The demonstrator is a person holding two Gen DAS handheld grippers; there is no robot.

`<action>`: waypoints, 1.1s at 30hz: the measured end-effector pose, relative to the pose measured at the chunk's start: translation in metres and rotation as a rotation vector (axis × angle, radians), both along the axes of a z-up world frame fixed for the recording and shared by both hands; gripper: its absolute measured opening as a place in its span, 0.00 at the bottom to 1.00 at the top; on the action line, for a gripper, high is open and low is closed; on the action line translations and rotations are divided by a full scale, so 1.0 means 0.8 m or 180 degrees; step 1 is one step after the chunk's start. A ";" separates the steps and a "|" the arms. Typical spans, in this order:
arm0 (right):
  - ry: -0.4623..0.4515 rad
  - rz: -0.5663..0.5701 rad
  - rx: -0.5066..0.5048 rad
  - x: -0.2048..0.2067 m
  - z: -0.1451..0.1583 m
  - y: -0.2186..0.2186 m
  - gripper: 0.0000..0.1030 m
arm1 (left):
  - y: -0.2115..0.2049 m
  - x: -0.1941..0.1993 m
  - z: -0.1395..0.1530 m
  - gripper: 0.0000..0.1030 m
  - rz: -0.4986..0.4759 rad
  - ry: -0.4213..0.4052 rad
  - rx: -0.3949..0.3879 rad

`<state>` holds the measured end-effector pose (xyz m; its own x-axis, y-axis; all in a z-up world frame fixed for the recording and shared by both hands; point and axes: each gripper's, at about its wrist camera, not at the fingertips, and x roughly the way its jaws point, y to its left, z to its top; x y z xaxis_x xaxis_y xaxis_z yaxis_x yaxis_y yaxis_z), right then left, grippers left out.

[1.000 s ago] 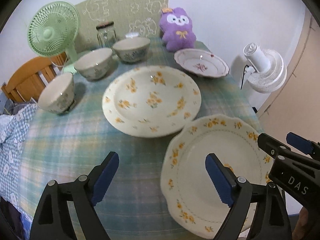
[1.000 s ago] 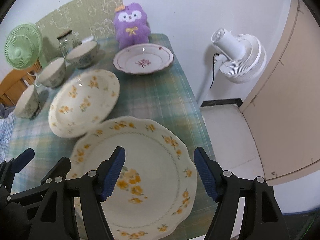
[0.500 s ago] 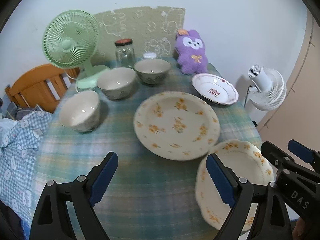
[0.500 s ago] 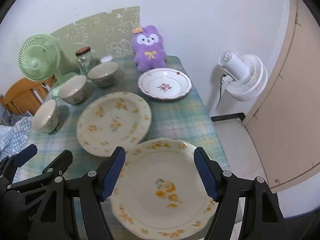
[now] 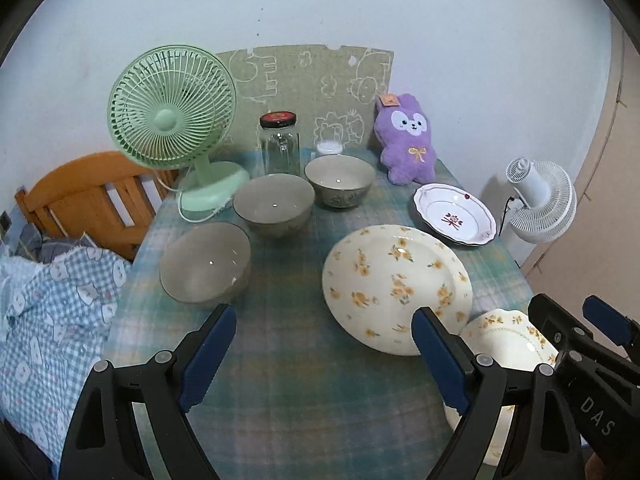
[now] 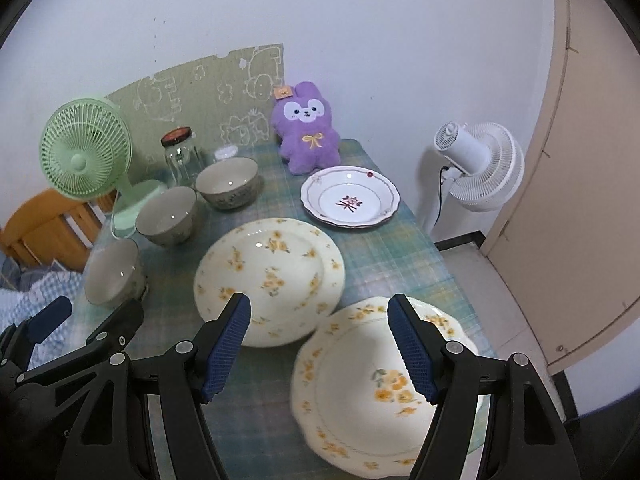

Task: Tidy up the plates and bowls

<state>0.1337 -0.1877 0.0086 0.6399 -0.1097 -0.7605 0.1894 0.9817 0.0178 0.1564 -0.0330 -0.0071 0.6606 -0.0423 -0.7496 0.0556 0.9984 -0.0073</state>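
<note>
both grippers hang above the near edge of the table (image 5: 288, 400), tilted down toward it, and neither has anything between its blue pads. the left gripper (image 5: 320, 356) has its jaws spread wide over bare checked cloth; the right gripper (image 6: 320, 348) stands a little less wide, also empty, its pads framing the nearest dish from above without touching it.

that nearest dish is a scalloped plate (image 6: 360, 392) with yellow flowers, lying flat at the near right corner of the table. just beyond it, and close to its rim, lies a larger round plate (image 6: 272, 276) with the same yellow flower pattern — whether the two rims touch cannot be told. to the left of the round plate, near the table's left edge, sits the nearest bowl (image 5: 204, 268), grey-beige and upright.

farther back a second bowl (image 5: 274, 210) stands just behind it, and a third bowl (image 5: 340, 180) is beside that one toward the right; the three run in a slanted row. on the far right a small white plate (image 5: 454, 216) with a dark red flower at its centre rests apart from the others.

at the back — a green desk fan (image 5: 172, 116) on the left, a glass jar (image 5: 279, 148) with a dark lid, and a purple plush rabbit (image 5: 408, 140) leaning by the wall. off the table's right side stands a white floor fan (image 6: 480, 164).
</note>
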 end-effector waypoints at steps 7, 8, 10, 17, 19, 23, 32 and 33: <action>-0.0098 -0.0085 -0.0057 0.016 0.005 0.022 0.72 | 0.017 0.023 -0.004 0.86 -0.0075 0.0090 -0.0072; -0.0115 -0.0086 -0.0064 0.020 0.006 0.023 0.72 | 0.018 0.026 -0.003 0.86 -0.0070 0.0081 -0.0087; -0.0116 -0.0074 -0.0083 0.026 0.007 0.023 0.72 | 0.019 0.031 -0.002 0.86 -0.0068 0.0080 -0.0100; -0.0123 0.0027 -0.0064 0.054 0.000 0.012 0.72 | 0.009 0.055 -0.008 0.86 0.0029 0.0063 -0.0103; -0.0102 0.0054 -0.0045 0.062 -0.004 0.006 0.72 | 0.005 0.060 -0.010 0.86 0.0056 0.0071 -0.0101; -0.0083 0.0122 -0.0067 0.078 -0.012 -0.004 0.72 | -0.006 0.074 -0.017 0.86 0.0063 0.0062 -0.0075; 0.0048 0.0288 0.0056 0.121 -0.051 -0.030 0.72 | -0.029 0.104 -0.047 0.86 0.0246 0.0020 0.0035; 0.0056 0.0315 0.0052 0.125 -0.055 -0.031 0.72 | -0.030 0.107 -0.051 0.86 0.0270 0.0036 0.0039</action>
<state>0.2335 -0.2123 -0.0355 0.6335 -0.0342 -0.7730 0.0921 0.9953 0.0315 0.2418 -0.0573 -0.0475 0.6528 0.0227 -0.7572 -0.0292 0.9996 0.0048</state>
